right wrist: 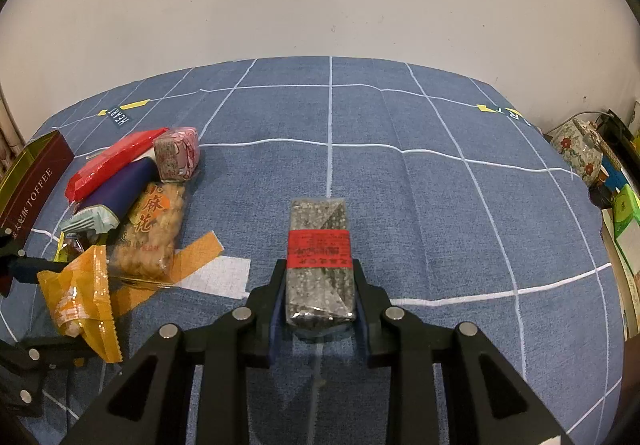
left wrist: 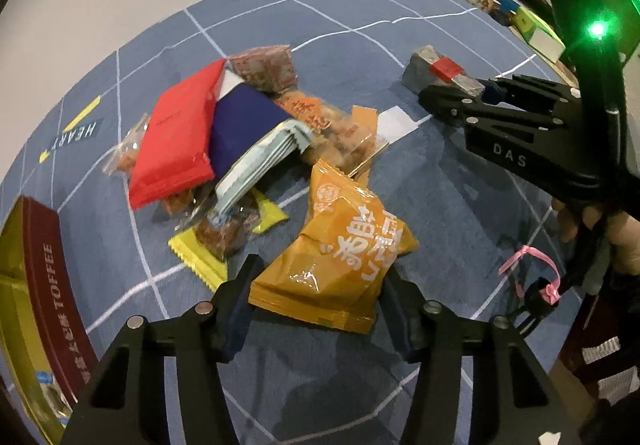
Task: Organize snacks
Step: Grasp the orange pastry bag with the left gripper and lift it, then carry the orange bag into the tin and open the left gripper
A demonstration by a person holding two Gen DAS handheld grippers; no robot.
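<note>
The right tool (right wrist: 320,285) has its two fingers set on either flank of the grey seaweed bar (right wrist: 320,265), whose long axis runs straight ahead along the fingers, away from the wrist. The near end of the bar sits deep between the fingers and its red band (right wrist: 319,248) lies level with the fingertips; the far half sticks out ahead of them. The fingers look pressed to the bar's sides, so I judge it gripped, resting on or just above the blue surface (right wrist: 440,205).

The left tool (left wrist: 320,277) stands wide, with the orange snack bag (left wrist: 336,257) lying between its fingers. The bag's near sealed edge is just inside the tips, and its body slants ahead and to the right. I cannot tell whether either finger touches it; the grip is not closed.

Ahead and left of the left tool lies the heap: red packet (left wrist: 176,149), navy packet (left wrist: 244,125), pale striped wrapper (left wrist: 260,165), and farther on a pink-patterned packet (left wrist: 264,65).

At the near left edge stands the toffee tin (left wrist: 44,285), open. It is nearest the left tool, so that tool's bag is probably bound leftward, while the bar would have to cross the heap.
</note>
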